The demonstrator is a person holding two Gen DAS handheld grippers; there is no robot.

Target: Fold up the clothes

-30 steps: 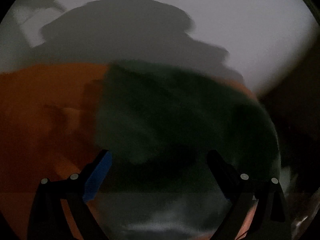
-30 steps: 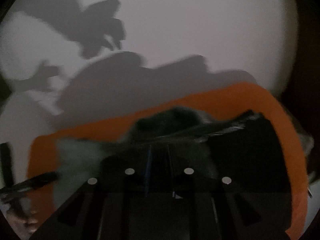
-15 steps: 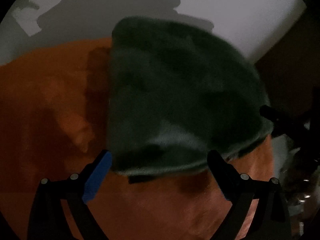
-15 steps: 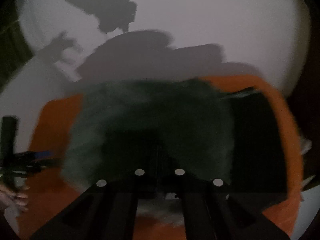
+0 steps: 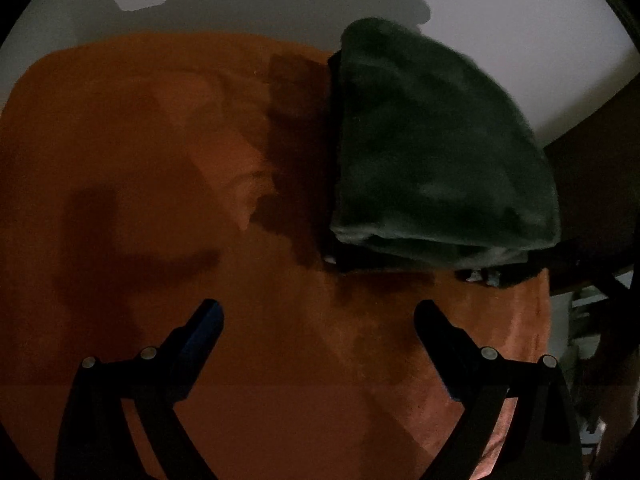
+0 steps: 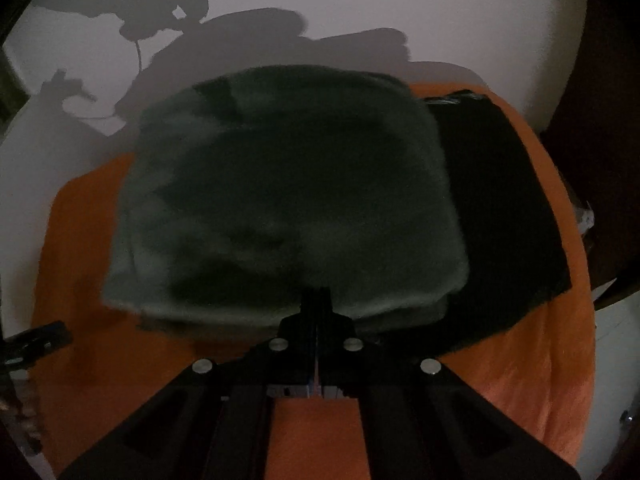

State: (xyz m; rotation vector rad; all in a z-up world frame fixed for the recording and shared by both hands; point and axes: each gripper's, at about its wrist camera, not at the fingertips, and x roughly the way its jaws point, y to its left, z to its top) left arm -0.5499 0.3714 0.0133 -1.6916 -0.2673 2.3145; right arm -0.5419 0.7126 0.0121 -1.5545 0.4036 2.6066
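Note:
A folded dark green fleece (image 6: 288, 208) lies on top of a black garment (image 6: 500, 208), and both rest on an orange cloth (image 6: 520, 380). My right gripper (image 6: 316, 292) is shut, its tips at the fleece's near edge, with no cloth visibly pinched between them. In the left wrist view the green fleece (image 5: 436, 152) sits at the upper right. My left gripper (image 5: 316, 308) hangs open over the bare orange cloth (image 5: 160, 200), short of the fleece, with nothing between its fingers.
The orange cloth lies on a white surface (image 6: 440, 20) crossed by shadows of the grippers. A dark edge of furniture (image 5: 592, 200) runs along the right. Part of the left gripper (image 6: 32, 340) shows at the left edge of the right wrist view.
The green fleece went from bunched at the right jaws to lying folded flat on the black garment. Both grippers drew back from it, the left one sliding left over the orange cloth.

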